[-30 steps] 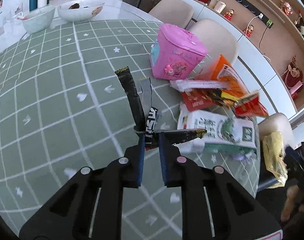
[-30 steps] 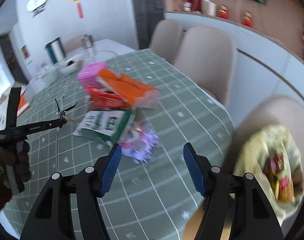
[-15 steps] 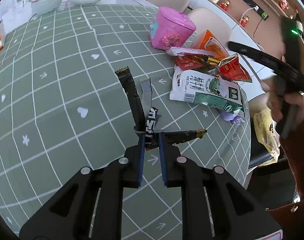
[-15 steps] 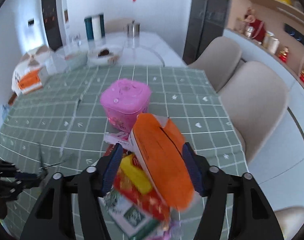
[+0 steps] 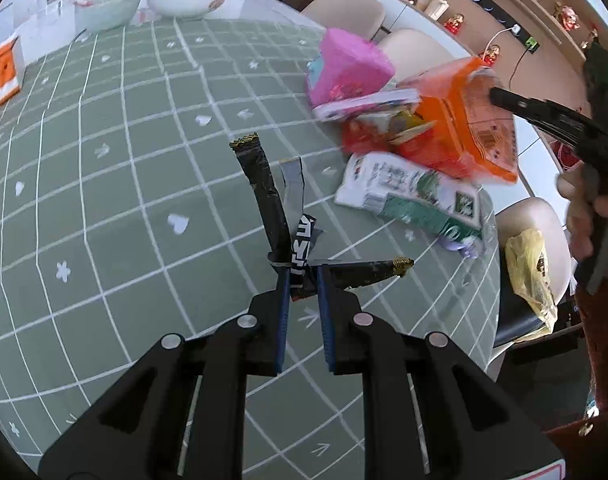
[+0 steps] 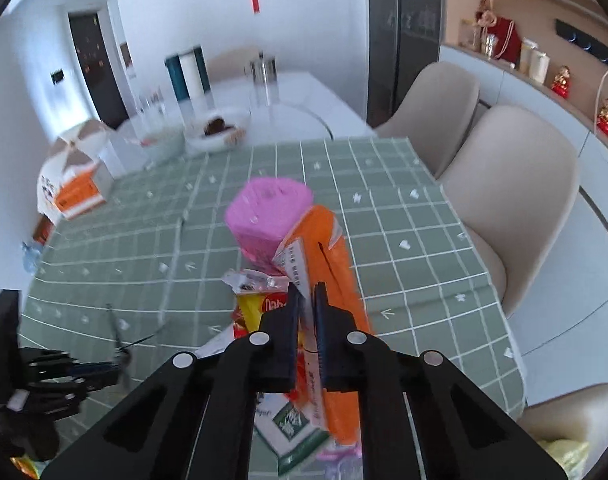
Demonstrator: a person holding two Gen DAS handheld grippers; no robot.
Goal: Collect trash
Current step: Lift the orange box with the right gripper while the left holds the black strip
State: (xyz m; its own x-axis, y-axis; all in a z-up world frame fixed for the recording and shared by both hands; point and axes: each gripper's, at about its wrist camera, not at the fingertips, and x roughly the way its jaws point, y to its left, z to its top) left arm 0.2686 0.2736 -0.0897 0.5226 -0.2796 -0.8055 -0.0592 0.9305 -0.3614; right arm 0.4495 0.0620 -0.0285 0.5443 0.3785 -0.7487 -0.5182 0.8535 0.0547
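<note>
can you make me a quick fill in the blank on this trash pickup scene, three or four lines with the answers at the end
1. The left gripper is shut on a bundle of ____ wrappers.
2. The right gripper has just been closing and now pinches the ____ bag.
3. Behind that bag stands a ____ container.
4. The table is covered with a ____ checked cloth.

Missing words: black; orange; pink; green

Dark wrappers (image 5: 300, 240) in the left hand-held gripper (image 5: 304, 280) above green tablecloth (image 5: 104, 220)
</note>
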